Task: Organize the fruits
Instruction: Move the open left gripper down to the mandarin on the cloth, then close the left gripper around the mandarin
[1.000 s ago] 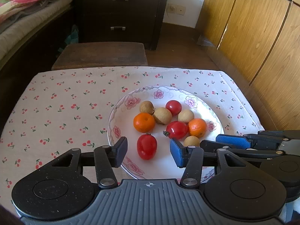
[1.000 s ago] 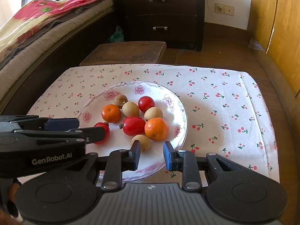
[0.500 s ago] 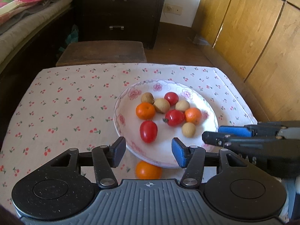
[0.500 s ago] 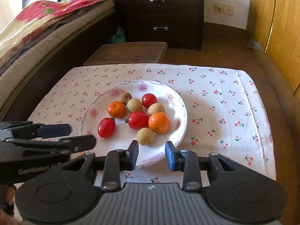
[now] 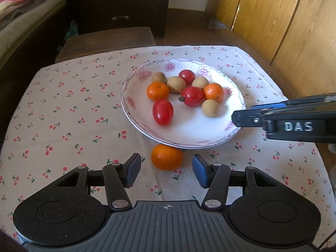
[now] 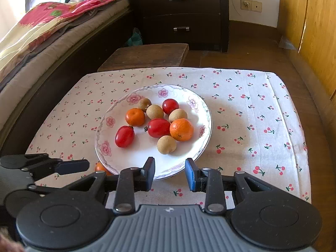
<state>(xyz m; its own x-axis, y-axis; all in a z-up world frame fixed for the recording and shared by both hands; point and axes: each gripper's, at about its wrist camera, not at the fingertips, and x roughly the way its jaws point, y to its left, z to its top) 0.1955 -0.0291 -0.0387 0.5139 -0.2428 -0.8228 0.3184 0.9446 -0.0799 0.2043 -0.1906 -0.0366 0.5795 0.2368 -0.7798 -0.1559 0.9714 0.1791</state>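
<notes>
Left wrist view: the left gripper (image 5: pixel 166 169) was angled down at the tablecloth (image 5: pixel 69 109), jaws apart and empty, a loose tangerine (image 5: pixel 167 156) ahead between them beside the plate (image 5: pixel 189 134). The right gripper (image 6: pixel 169 173) was tilted over the plate rim, narrowly parted, nothing held

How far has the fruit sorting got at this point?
Barely started. One orange lies on the cherry-print tablecloth beside the plate, between the open left tongs, untouched. Neither tongs holds anything; the right tongs hover empty at the plate's near rim. Two oranges, three tomatoes and four longan-like brown fruits remain mixed on the plate.
</notes>
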